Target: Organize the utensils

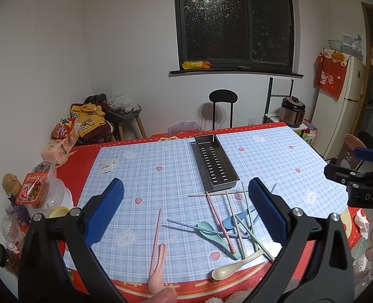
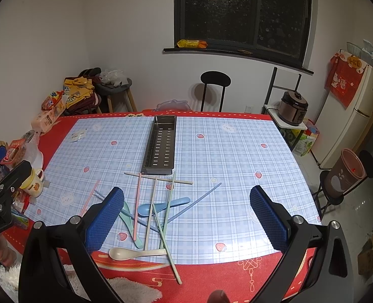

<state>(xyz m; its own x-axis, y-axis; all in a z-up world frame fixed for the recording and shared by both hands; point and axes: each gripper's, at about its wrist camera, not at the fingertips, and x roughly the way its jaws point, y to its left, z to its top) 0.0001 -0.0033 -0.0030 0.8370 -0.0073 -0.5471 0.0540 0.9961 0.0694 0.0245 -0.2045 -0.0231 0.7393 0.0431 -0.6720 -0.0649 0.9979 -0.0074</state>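
**Both grippers spread above a scatter of utensils**

I hold my left gripper (image 1: 186,212) above the near part of the table (image 1: 146,169), its blue fingers (image 1: 105,209) spread wide with nothing between them. My right gripper (image 2: 186,214) hangs the same way, fingers (image 2: 267,217) far apart and empty, over the near edge.

The metal tray (image 2: 161,144) with slots in its floor lies lengthwise along the middle of the table, one short end near the far edge, the other pointing at me. It holds nothing.

Just in front of the tray's near end the utensils lie in a loose, crossed heap on the checked cloth (image 2: 237,156). A beige chopstick (image 2: 158,178) lies crosswise, almost touching the tray. A blue spoon (image 2: 161,205) sits in the middle of the heap, with a green chopstick (image 2: 170,212) and a pink chopstick (image 2: 137,207) crossing near it. A blue chopstick (image 2: 199,199) slants off to the right. A green spoon (image 1: 211,234) lies under several sticks. A white spoon (image 2: 136,253) rests at the near edge of the cloth, bowl to the left.

Apart from the heap, toward the left near corner, a pink spoon (image 1: 157,270) lies with its bowl toward me, and a second pink chopstick (image 1: 157,229) lies beside it, so close I cannot tell whether they touch.

Along the left edge stand a yellow-lidded mug (image 2: 33,183) and snack packets (image 1: 33,189).
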